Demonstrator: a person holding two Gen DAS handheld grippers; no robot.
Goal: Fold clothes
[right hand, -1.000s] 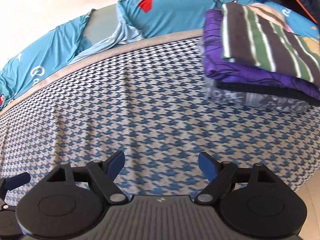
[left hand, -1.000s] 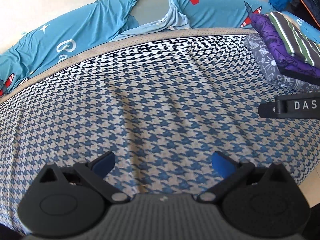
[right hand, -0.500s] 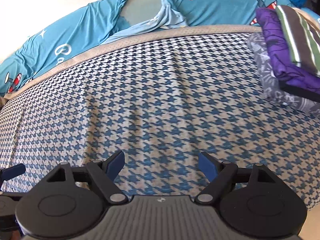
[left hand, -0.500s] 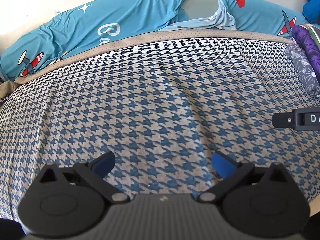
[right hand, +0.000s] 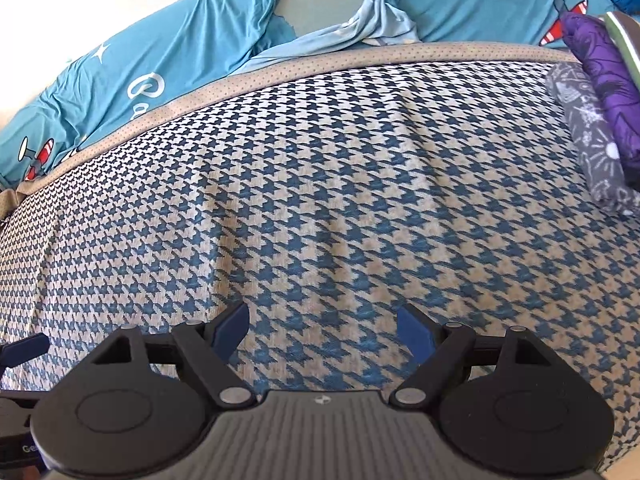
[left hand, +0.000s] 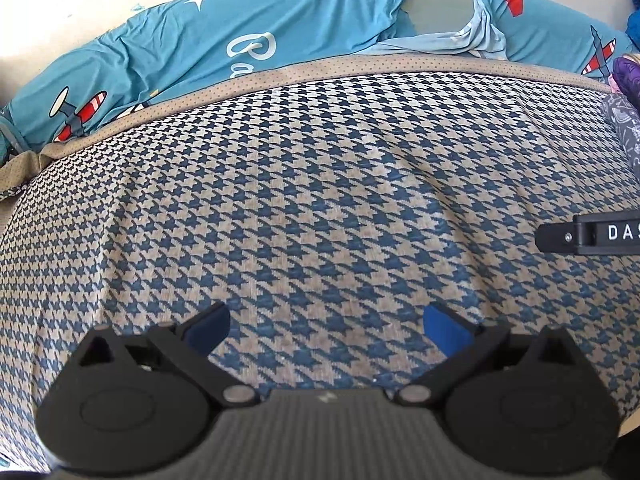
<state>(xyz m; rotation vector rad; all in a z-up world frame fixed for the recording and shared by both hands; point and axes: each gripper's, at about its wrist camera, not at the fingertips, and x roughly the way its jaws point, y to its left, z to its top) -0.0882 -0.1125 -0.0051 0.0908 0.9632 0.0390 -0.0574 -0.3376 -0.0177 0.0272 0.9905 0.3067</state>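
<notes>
Two grippers hover over the blue-and-beige houndstooth bed cover [left hand: 320, 184], jaws of left gripper [left hand: 326, 326] and right gripper [right hand: 322, 330] both spread wide, holding nothing. Folded clothes stack [right hand: 600, 96], purple on grey print, sits at the cover's far right edge. Teal airplane-print sheet [left hand: 248, 36] lies behind.

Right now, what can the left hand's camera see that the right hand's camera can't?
Only the left wrist view shows a black bar lettered DAS at its right edge.

Only the right wrist view shows the green-striped cloth atop the folded pile, and more of the grey patterned cloth.

Both show the houndstooth cover, the blue airplane sheet, the purple cloth, and open, empty grippers: left gripper, right gripper.
</notes>
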